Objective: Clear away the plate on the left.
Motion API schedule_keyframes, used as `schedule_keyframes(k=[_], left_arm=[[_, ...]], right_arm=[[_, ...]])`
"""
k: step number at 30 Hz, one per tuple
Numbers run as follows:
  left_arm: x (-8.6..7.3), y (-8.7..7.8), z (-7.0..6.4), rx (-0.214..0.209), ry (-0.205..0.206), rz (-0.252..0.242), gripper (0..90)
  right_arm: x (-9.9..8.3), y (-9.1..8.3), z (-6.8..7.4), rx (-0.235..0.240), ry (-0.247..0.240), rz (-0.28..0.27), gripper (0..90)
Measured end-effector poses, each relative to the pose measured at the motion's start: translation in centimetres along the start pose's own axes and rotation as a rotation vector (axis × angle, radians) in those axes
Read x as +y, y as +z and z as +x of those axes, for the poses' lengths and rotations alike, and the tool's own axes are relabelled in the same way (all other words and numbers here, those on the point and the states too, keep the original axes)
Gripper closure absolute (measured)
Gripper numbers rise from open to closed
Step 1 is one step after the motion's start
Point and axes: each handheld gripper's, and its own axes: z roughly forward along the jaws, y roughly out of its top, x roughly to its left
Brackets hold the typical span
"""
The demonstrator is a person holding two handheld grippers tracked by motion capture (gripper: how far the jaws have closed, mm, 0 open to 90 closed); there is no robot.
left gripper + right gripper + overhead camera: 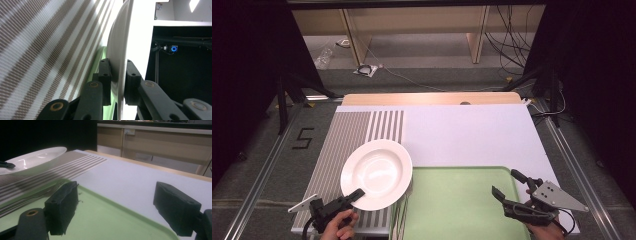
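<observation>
item: white plate [377,173], round, glazed, shallow well with a broad rim; location: lower left of centre in the high view, lifted and tilted over the striped mat [343,145], its right edge just beside the green tray [462,210]; holder: left gripper [355,195], at the lower left of the frame, jaws closed on the plate's near rim, one pad above and one below, seen edge-on in the left gripper view [119,82]; second tool: right gripper [508,186], lower right, hovering over the tray's right part, jaws wide apart and holding nothing; handling, by judgement: stiff, likely ceramic and fairly heavy for a single-edge pinch; glaze slippery, so the plate may pivot or slide between the pads; breakable if dropped or knocked on the tray edge; best hold: deep on the rim, pads square across it, plate kept near level; beyond: cutlery [30,196] at the tray's left edge; white tabletop [472,135] farther back, bare.
</observation>
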Motion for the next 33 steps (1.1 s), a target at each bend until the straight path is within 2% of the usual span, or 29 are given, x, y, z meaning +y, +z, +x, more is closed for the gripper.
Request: schedule_keyframes(k=[12,15,33], left_arm=[[-2.2,2.0,-0.5,0.004,0.048,0.11,78.8],[-2.7,2.4,-0.6,0.005,0.051,0.13,78.8],[-5.2,4.9,-1.1,0.025,0.125,0.26,78.3]], right_arm=[[0.0,0.0,0.0,0.0,0.001,0.002,20.7],[0.0,0.1,0.0,0.001,-0.001,0.001,20.7],[0.0,0.1,0.0,0.001,-0.003,0.001,20.7]])
